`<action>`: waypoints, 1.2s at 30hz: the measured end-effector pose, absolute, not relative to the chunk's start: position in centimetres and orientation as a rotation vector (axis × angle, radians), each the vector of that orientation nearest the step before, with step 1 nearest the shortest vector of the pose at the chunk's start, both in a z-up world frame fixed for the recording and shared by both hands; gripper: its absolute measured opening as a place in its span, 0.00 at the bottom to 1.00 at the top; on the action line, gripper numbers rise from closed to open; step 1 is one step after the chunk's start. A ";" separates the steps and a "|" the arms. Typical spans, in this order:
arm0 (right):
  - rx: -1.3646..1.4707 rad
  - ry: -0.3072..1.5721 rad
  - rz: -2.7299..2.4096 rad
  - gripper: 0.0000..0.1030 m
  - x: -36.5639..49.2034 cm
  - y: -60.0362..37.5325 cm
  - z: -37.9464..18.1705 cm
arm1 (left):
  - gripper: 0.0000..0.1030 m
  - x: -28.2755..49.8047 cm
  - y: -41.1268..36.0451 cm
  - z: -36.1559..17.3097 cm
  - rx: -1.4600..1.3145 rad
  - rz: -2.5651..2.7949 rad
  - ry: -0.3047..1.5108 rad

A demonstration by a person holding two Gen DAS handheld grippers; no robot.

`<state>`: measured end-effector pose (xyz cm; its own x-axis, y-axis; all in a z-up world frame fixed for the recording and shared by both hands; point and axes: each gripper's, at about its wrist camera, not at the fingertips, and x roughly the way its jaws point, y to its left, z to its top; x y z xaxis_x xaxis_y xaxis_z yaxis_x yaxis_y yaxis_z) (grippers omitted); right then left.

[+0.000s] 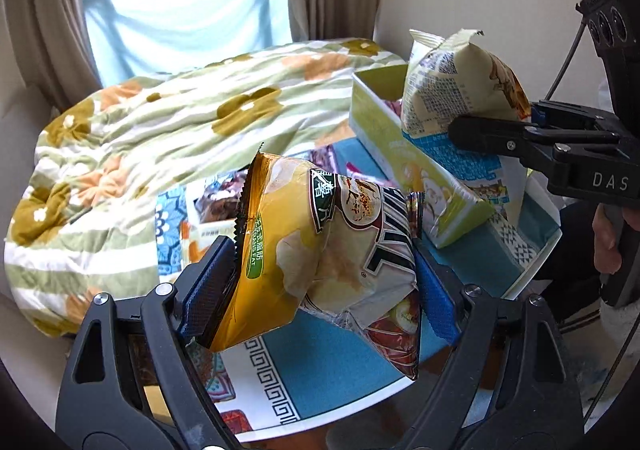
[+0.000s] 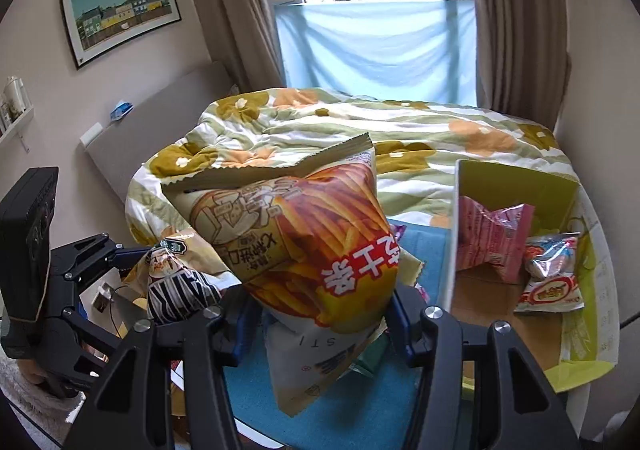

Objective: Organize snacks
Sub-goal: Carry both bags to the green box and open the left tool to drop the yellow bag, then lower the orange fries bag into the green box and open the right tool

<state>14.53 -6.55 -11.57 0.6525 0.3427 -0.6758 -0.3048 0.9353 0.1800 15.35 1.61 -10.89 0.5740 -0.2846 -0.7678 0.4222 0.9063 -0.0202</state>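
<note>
Blue pads on the left gripper (image 1: 324, 282) are clamped on a yellow chip bag (image 1: 320, 250), squeezing it from both sides so the middle crumples. It hangs above the blue patterned tabletop (image 1: 320, 378), long axis tipped, sawtooth seal pointing up and away toward the quilt (image 1: 140, 138). Over on the other side, the right gripper (image 2: 320, 326) is pinching a fries snack bag (image 2: 300, 234) low on its body, print upside down, long axis running up and away with the crimped top leaning toward the window. Both bags are held up off the table, well apart from each other. Green cardboard box (image 2: 516, 186) sits just right of the fries bag, open side up, already holding a pink packet (image 2: 492, 242) and a clear-wrapped snack (image 2: 552, 274). If it were me I'd swing the fries bag over the near wall, tip it so it slides in lengthwise next to the pink one, and not squeeze harder, since these puffed bags pop or slip easily.
</note>
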 end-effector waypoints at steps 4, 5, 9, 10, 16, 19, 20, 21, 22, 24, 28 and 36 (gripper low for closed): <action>0.074 0.763 0.293 0.49 14.0 -10.5 -10.3 | 0.81 16.8 -2.3 -9.0 0.169 -0.453 0.832; 0.075 0.759 0.275 0.49 13.8 -11.6 -10.1 | 0.81 17.1 -3.3 -8.7 0.169 -0.462 0.825; 0.091 0.756 0.218 0.49 13.7 -16.5 -9.2 | 0.82 18.8 -8.4 -8.2 0.163 -0.491 0.821; 0.096 0.757 0.208 0.49 13.8 -17.8 -9.0 | 0.82 19.3 -9.7 -8.2 0.158 -0.499 0.827; 0.113 0.776 0.183 0.49 14.1 -24.7 -9.2 | 0.82 22.3 -17.4 -10.2 0.147 -0.511 0.887; 0.126 0.799 0.186 0.49 14.6 -27.5 -10.1 | 0.83 23.8 -20.6 -12.0 0.142 -0.492 0.934; 0.134 0.809 0.191 0.49 14.8 -28.4 -10.5 | 0.83 24.2 -21.5 -12.6 0.142 -0.482 0.950; 0.139 0.821 0.198 0.49 15.0 -29.1 -10.9 | 0.84 24.6 -22.3 -13.3 0.143 -0.469 0.965; 0.141 0.832 0.204 0.49 15.2 -29.7 -11.3 | 0.84 25.0 -23.0 -13.9 0.141 -0.454 0.980; 0.152 0.857 0.222 0.49 15.8 -30.7 -12.1 | 0.88 25.6 -24.0 -14.9 0.128 -0.428 1.000; 0.176 0.900 0.266 0.49 17.1 -32.4 -13.9 | 0.99 26.3 -25.4 -16.3 0.127 -0.363 1.020; 0.177 0.948 0.326 0.49 18.9 -33.2 -16.3 | 0.99 24.2 -23.5 -16.7 0.115 -0.308 1.055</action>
